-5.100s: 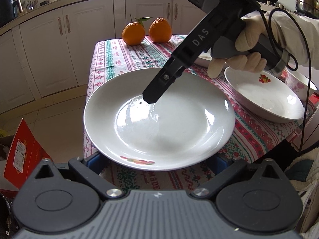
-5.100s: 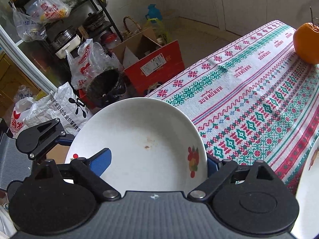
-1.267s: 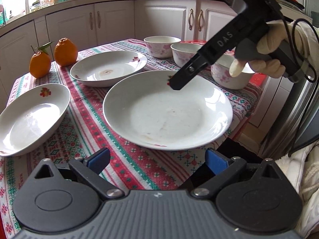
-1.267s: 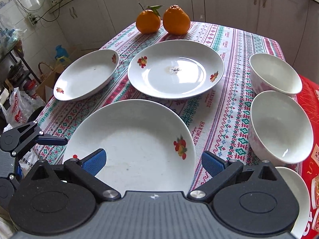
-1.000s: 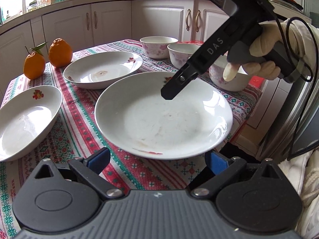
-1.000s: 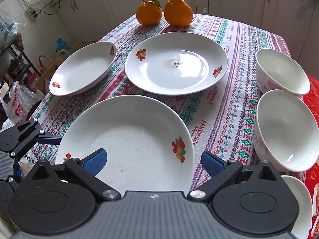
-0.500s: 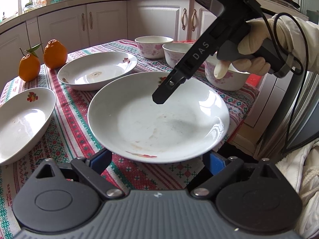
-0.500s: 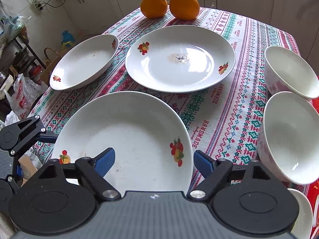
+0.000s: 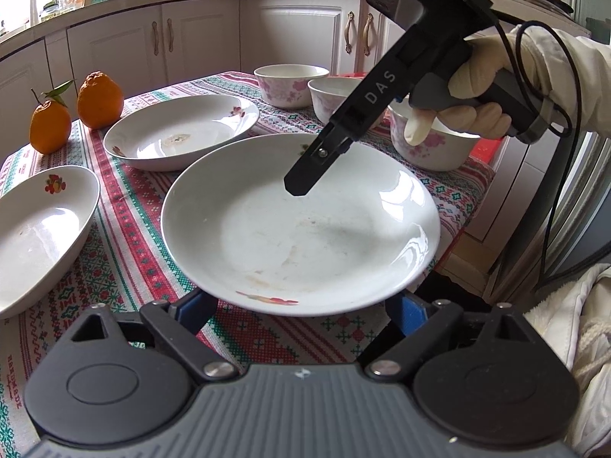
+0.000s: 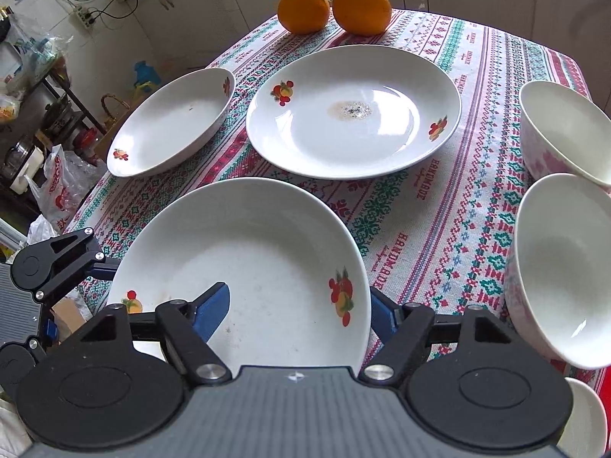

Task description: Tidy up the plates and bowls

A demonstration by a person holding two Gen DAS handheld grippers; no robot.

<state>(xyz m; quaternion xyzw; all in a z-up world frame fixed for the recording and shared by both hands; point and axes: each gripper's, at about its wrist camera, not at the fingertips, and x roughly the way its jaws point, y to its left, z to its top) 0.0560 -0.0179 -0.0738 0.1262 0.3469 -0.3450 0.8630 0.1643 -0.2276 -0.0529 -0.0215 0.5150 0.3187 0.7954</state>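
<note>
A large white plate (image 9: 301,236) with fruit prints hangs over the near corner of the patterned tablecloth (image 9: 126,206). In the right wrist view the same plate (image 10: 248,252) fills the foreground. My right gripper (image 10: 299,311) is closing on its rim: one blue pad lies on the inner face, the other sits against the outer edge. From the left wrist view, one right finger (image 9: 305,179) reaches over the plate, held by a gloved hand (image 9: 469,87). My left gripper (image 9: 301,309) is wide and closing, with the plate's near rim between its pads and covering their tips.
A second round plate (image 10: 351,114) and an oval dish (image 10: 172,122) lie further back. Three flowered bowls (image 9: 290,84) stand along the right side. Two oranges (image 10: 332,0) sit at the far end. Bags (image 10: 57,175) clutter the floor beyond the table's left edge.
The right gripper's pads have drawn in onto the plate's rim. The plate has shifted slightly toward the left gripper and now covers its pad tips. Five seconds ago the plate was off the table's far side.
</note>
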